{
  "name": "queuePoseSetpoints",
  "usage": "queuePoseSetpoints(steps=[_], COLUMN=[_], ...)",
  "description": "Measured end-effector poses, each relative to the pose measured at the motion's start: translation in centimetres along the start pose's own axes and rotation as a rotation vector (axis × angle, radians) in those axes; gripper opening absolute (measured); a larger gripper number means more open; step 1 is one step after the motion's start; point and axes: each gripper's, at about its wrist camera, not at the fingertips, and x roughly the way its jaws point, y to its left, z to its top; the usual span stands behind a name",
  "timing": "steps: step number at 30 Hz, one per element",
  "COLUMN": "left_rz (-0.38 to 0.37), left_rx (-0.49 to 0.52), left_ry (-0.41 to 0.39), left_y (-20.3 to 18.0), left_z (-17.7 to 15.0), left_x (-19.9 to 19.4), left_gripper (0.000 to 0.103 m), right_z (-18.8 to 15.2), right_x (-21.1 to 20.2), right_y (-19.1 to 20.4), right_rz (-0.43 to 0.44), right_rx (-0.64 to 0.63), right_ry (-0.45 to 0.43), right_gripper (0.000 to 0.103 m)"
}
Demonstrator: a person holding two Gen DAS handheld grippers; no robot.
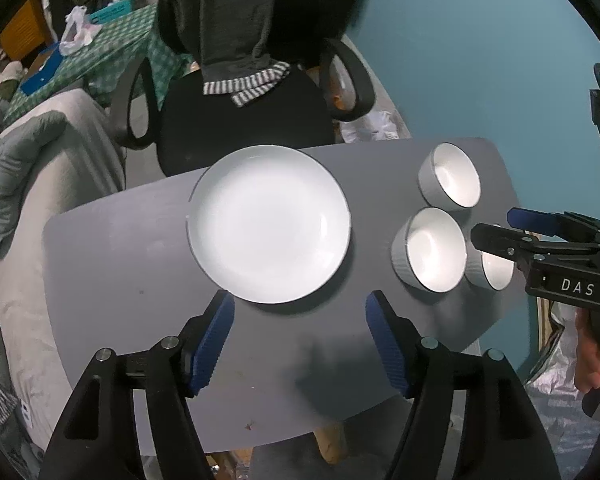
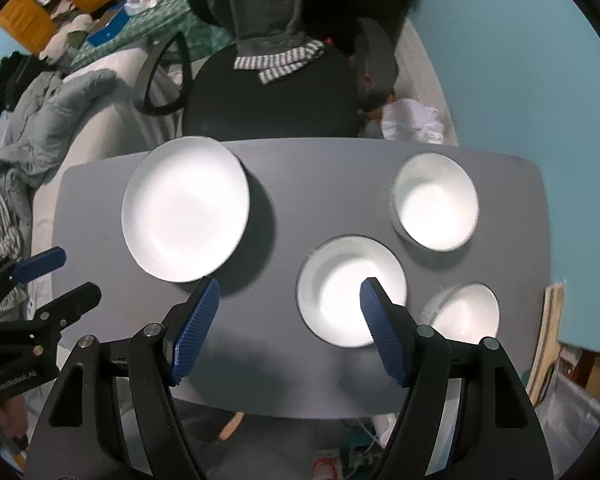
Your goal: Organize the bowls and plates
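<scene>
Round white ceramic plate (image 1: 270,224) at frame centre, just beyond the empty, wide-open left gripper (image 1: 300,336); three white ribbed bowls (image 2: 352,290) lie nearer the right gripper (image 2: 290,328), likewise spread and empty

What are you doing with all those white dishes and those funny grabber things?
A person is holding a grabber in each hand above a grey table, tidying up plates and bowls. Right now neither the left gripper nor the right gripper has anything in it; both jaws stand open over the table. A white plate sits on one side, and three white bowls sit apart from each other on the other side, not yet stacked.
</scene>
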Motion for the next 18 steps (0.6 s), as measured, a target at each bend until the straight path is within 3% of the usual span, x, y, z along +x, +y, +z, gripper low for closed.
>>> queuePoseSetpoints(steps=[18], left_rz=[-0.047], left_rx=[0.182], left_ry=[0.050], left_y=[-5.8], left_z=[1.1], left_x=[1.0], left_gripper=[0.071], right_z=[-7.2], right_x=[-2.6], right_y=[-8.2], right_rz=[-0.010], right_rx=[0.304], right_ry=[-0.024], right_gripper=[0.072])
